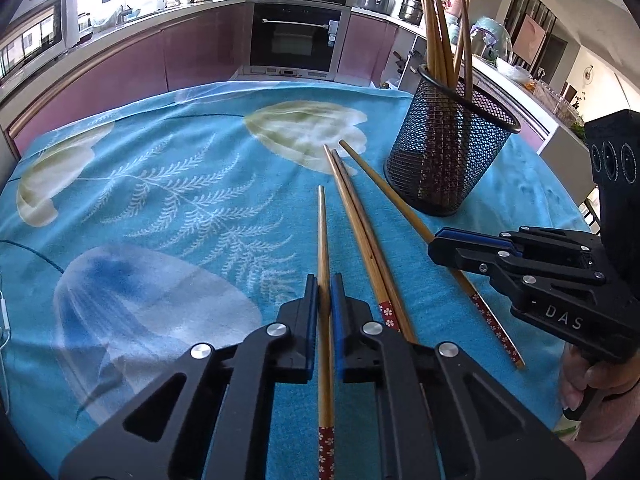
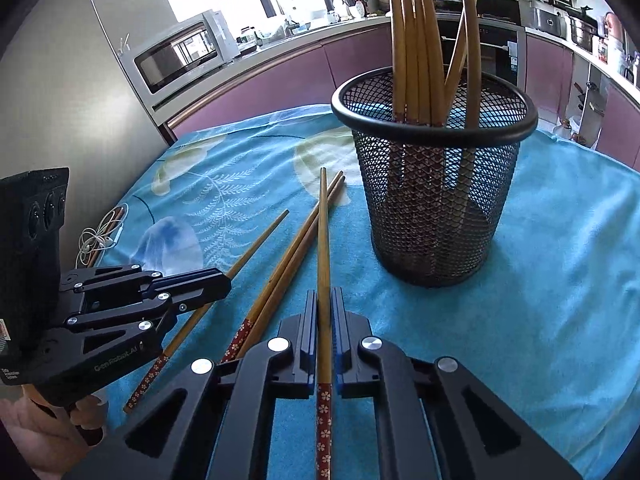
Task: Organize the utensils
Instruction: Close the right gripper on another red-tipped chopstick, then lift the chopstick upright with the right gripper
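Observation:
My left gripper is shut on a wooden chopstick with a red flowered end, which lies along the blue cloth. My right gripper is shut on another such chopstick, its tip pointing towards the black mesh holder. Each gripper shows in the other's view: the right gripper at the right, the left gripper at the left. Two more chopsticks lie side by side on the cloth between the two held ones. Several chopsticks stand in the mesh holder.
A blue flowered cloth covers the table. A coiled white earphone cable lies at its left edge. A person's hand grips the right gripper's handle. Purple kitchen cabinets, an oven and a microwave stand beyond the table.

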Motion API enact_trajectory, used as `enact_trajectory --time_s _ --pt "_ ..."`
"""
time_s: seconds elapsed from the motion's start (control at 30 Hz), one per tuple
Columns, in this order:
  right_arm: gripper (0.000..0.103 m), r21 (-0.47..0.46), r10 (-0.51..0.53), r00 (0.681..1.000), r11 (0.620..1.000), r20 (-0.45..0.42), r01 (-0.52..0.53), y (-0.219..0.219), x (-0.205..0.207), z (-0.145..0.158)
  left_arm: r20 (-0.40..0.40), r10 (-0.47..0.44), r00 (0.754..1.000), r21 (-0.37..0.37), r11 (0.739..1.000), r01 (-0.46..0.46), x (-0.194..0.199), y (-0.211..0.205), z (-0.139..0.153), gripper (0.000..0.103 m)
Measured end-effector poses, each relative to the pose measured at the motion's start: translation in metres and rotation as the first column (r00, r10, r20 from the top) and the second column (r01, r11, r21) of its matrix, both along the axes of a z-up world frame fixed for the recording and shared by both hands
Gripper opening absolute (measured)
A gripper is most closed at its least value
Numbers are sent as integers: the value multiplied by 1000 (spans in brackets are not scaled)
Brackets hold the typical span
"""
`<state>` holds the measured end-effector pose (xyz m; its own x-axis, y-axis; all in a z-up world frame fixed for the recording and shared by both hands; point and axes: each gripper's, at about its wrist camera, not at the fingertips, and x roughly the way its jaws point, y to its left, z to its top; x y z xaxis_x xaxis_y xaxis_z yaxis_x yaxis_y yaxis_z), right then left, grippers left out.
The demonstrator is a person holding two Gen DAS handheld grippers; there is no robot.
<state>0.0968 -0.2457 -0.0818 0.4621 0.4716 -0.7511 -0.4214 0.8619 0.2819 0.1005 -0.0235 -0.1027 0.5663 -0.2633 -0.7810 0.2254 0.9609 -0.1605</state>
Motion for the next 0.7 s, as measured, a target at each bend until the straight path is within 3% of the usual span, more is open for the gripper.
enact_trajectory --time_s 0.4,0.7 --pt "6 -2 28 999 1000 -25 -28 4 -2 -6 -7 -46 999 -17 999 46 -4 -8 1 7" --pt "7 -54 32 999 998 -17 -33 12 1 -8 -24 -65 998 15 998 66 -1 -12 -7 8"
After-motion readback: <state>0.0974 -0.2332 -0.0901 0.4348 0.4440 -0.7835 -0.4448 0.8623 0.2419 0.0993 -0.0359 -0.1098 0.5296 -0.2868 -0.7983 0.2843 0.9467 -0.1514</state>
